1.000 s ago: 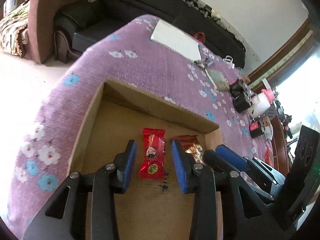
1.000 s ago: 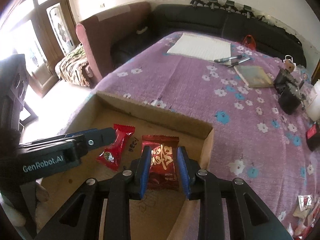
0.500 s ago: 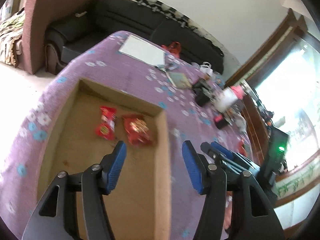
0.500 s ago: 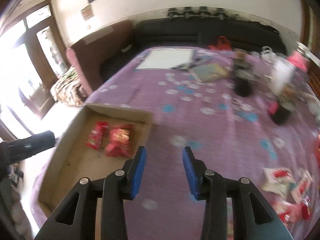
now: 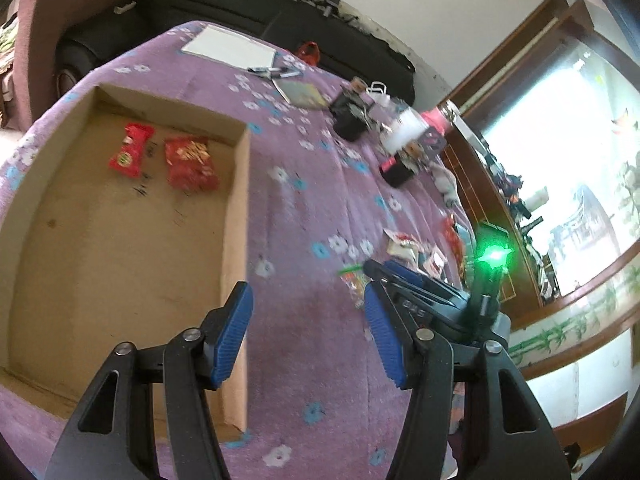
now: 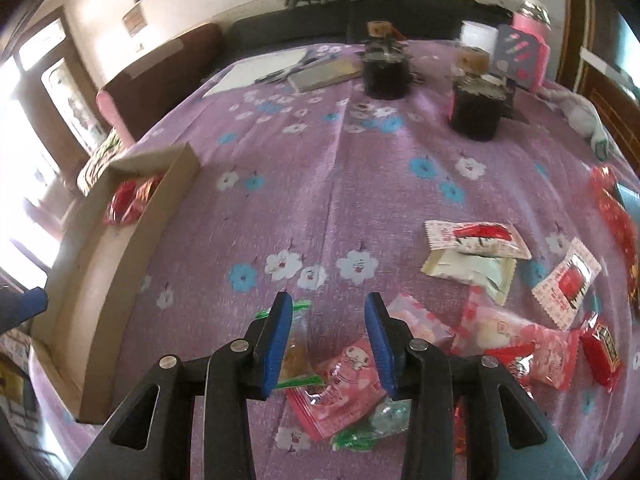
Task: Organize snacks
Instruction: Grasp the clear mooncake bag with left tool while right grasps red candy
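A shallow cardboard box point(image 5: 236, 208) lies on the purple flowered cloth and holds a red candy point(image 5: 131, 150) and a red snack packet point(image 5: 190, 164) side by side at its far end. My left gripper point(image 5: 306, 332) is open and empty, above the box's right wall. My right gripper point(image 6: 326, 340) is open and empty over a pile of loose snacks: a pink packet point(image 6: 340, 384), a green-ended clear packet point(image 6: 294, 348), white packets point(image 6: 472, 256) and red ones point(image 6: 600, 352). The box shows at the left in the right wrist view point(image 6: 132, 248).
Two dark jars point(image 6: 386, 68) point(image 6: 476, 108), a pink box point(image 6: 524, 52), a white notepad with pens point(image 6: 264, 70) and a book point(image 6: 324, 74) stand at the far side of the table. A black sofa point(image 5: 256, 4) lies beyond it.
The right gripper let go of the red packet in the box, and both grippers pulled back and swung right. The right one now hovers over the loose snack pile.
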Available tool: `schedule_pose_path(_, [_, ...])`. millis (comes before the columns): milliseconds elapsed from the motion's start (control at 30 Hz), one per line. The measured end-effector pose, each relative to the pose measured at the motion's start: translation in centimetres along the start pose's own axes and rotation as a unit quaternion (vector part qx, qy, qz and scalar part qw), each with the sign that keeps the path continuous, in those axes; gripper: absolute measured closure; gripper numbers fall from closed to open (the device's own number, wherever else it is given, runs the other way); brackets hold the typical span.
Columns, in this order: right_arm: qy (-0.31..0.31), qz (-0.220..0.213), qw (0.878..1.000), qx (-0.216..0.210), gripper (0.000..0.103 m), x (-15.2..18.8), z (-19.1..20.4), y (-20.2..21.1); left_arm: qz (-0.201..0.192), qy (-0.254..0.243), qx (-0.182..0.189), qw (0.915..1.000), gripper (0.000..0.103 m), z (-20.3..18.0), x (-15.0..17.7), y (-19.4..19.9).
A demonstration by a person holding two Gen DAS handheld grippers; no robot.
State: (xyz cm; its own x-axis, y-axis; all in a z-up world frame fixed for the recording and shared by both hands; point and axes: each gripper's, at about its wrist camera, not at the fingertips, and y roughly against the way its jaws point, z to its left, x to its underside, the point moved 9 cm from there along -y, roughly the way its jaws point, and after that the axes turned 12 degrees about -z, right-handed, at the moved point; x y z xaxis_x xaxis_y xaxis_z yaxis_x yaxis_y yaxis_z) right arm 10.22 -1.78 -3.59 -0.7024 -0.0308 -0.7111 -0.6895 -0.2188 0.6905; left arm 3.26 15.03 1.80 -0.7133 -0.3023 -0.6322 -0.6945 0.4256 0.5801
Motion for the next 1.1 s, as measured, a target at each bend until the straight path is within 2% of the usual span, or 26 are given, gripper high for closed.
schedule_pose_path(67, [0.004,0.003,1.0,-0.007,0.066,0.3,0.6,-0.4,0.003,-0.003,-0.002,1.0,0.046,-0.5,0.5,-0.3])
schedule_pose_path(133, [0.016,0.004,1.0,-0.014,0.077,0.7,1.6,-0.6,0.005,-0.005,-0.003,1.0,0.046,-0.8,0.9,-0.5])
schedule_pose_path(200, [0.031,0.015,0.999,-0.025,0.077,1.7,2.9,-0.6,0.008,-0.008,-0.006,0.9999,0.046,-1.0,1.3,-0.7])
schedule_pose_path(267, [0.028,0.022,0.998,-0.05,0.077,2.2,4.0,-0.2,0.011,-0.012,-0.01,0.9998,0.046,-1.2,1.5,-0.9])
schedule_pose_path(367, [0.001,0.035,0.993,-0.113,0.076,3.3,5.5,1.2,0.02,-0.014,-0.011,0.9996,0.046,-1.5,2.1,-1.6])
schedule_pose_path(467, [-0.047,0.018,0.987,-0.154,0.076,2.9,4.7,3.6,0.029,-0.019,-0.009,0.9993,0.046,-2.0,2.8,-2.2])
schedule_pose_path(533, [-0.061,-0.008,0.988,-0.144,0.074,2.1,2.7,5.3,0.039,-0.025,-0.004,0.9989,0.046,-2.7,3.5,-2.7])
schedule_pose_path(700, [-0.094,-0.061,0.99,-0.08,0.067,1.7,-4.2,8.7,0.064,-0.044,0.0,0.9969,0.047,-4.3,5.5,-4.9])
schedule_pose_path(900, [-0.142,-0.057,0.987,-0.039,0.066,3.5,-10.0,9.0,0.088,-0.038,-0.026,0.995,0.047,-4.1,7.3,-8.5])
schedule_pose_path(1100, [-0.135,-0.047,0.989,-0.029,0.065,5.0,-10.7,8.1,0.069,-0.091,-0.063,0.9915,0.046,-4.8,7.4,-9.9])
